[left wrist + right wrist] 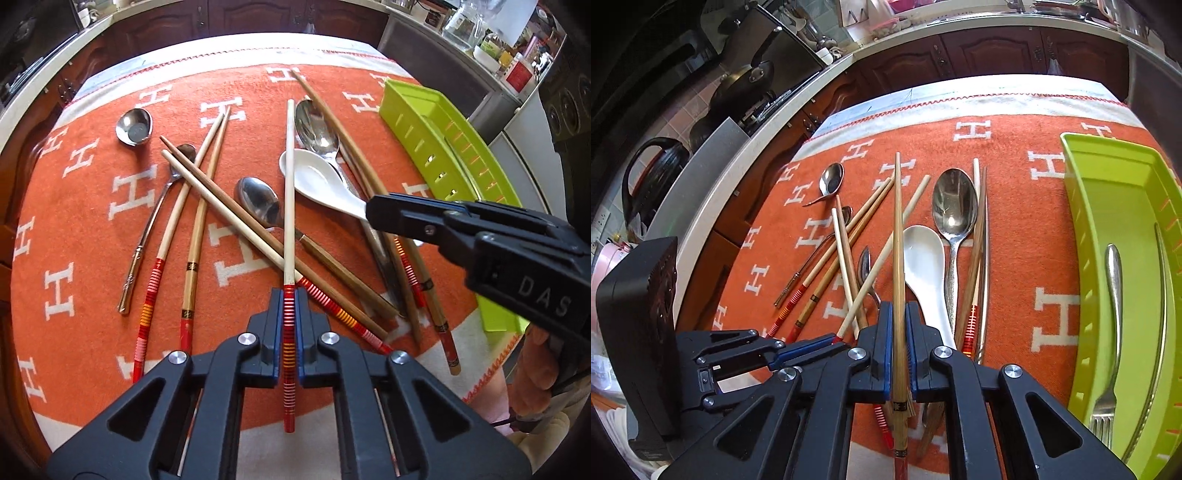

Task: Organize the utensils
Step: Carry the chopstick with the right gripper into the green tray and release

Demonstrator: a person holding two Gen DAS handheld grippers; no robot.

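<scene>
— Two claws, each pinching one chopstick: left claw (pixel 290 325) on the red-banded chopstick (pixel 290 184), right claw (pixel 899 332) on the brown chopstick (pixel 897 236), both lower centre.

— Light, stiff, slippery; grip near the thick end. Green tray (pixel 1123 236) waits at right.

A fuzzy, matt orange woven cloth (pixel 92 229) carries pale wooden chopsticks (pixel 201 206) with glossy red-banded ends, mirror-bright metal spoons (pixel 955 210), a smooth glazed white soup spoon (pixel 317 184), and a satin lime plastic tray (pixel 1115 236).
</scene>
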